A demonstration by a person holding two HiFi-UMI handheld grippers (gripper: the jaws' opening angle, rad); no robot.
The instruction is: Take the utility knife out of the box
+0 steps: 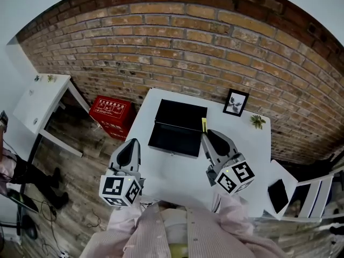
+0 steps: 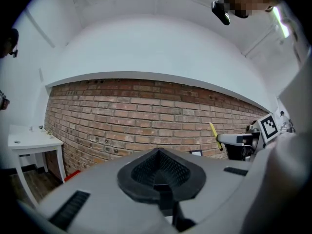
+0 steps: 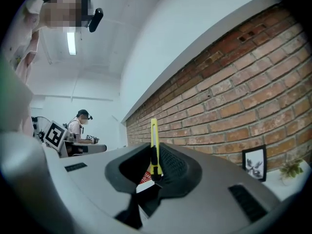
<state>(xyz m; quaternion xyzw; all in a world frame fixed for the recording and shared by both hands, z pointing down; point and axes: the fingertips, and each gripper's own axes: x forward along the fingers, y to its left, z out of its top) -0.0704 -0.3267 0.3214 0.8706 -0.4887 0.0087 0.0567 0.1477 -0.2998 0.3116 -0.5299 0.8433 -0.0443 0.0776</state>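
Note:
A yellow utility knife [image 3: 154,145] stands upright between the pads of my right gripper [image 3: 153,172], which is shut on it. In the head view the knife [image 1: 204,124] sticks out beyond the right gripper [image 1: 206,135], held in the air beside the right edge of the open black box [image 1: 177,127]. The box lies on the white table [image 1: 177,171] with its lid folded back. My left gripper [image 1: 131,143] hovers over the table's left edge, shut, with nothing in it. The left gripper view shows its own jaws [image 2: 158,172] closed and, off to the right, the knife [image 2: 213,133].
A framed picture [image 1: 235,102] and a small plant [image 1: 257,121] stand at the table's back right corner, against the brick wall. A red crate [image 1: 111,113] sits on the floor at the left, beside a white side table [image 1: 40,101]. A white chair [image 1: 285,195] stands at the right.

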